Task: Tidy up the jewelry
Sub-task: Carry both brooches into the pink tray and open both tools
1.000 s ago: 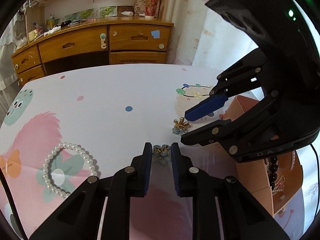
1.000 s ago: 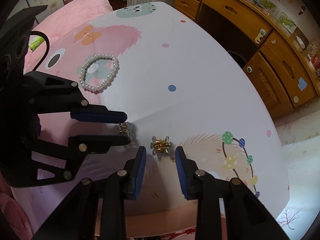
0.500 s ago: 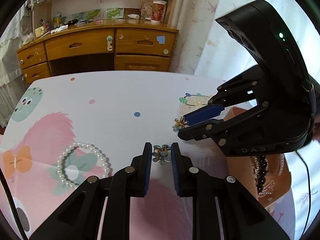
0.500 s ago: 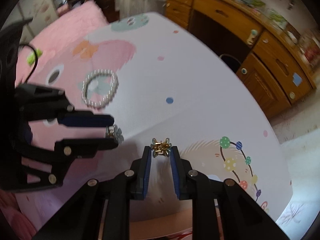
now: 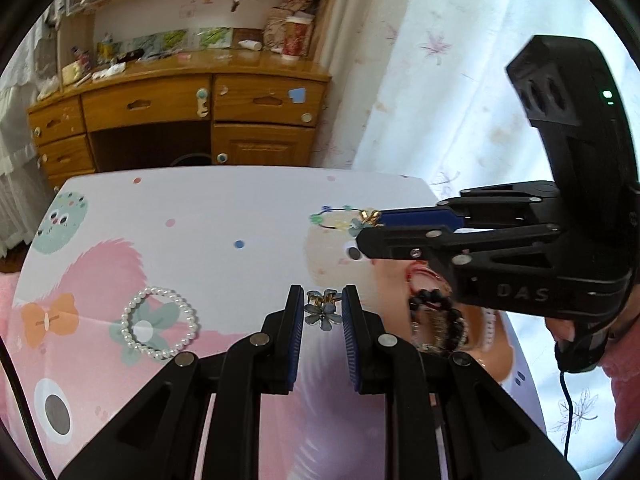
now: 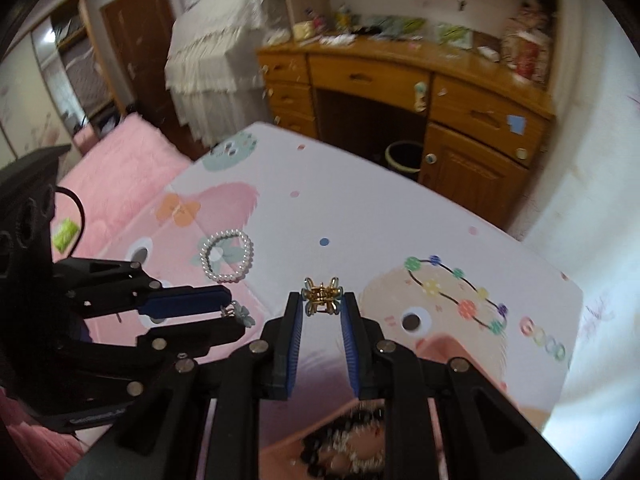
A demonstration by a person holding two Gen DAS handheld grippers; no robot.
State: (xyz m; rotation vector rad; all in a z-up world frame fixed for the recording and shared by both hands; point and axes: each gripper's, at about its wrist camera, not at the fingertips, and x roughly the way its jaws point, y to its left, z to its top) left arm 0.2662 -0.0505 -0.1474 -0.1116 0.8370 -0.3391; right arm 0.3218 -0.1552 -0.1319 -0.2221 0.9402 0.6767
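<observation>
My left gripper (image 5: 321, 304) is shut on a small blue flower hair clip (image 5: 322, 312) and holds it above the table. My right gripper (image 6: 322, 300) is shut on a gold and green flower hair clip (image 6: 322, 300), also lifted; this clip shows in the left wrist view (image 5: 365, 220) at the right gripper's tips. The left gripper's clip shows in the right wrist view (image 6: 239, 313). A pearl bracelet (image 5: 160, 330) lies on the table to the left. A pink jewelry box (image 5: 444, 320) with beaded bracelets sits below both grippers.
The table (image 5: 224, 208) has a cartoon-print cover. A wooden desk with drawers (image 5: 180, 116) stands behind it, a curtain (image 5: 440, 80) to the right. A pink bed (image 6: 120, 176) lies left in the right wrist view.
Both grippers closed on their clips and lifted them off the table. They now hang over the jewelry box, and the views have tilted up.
</observation>
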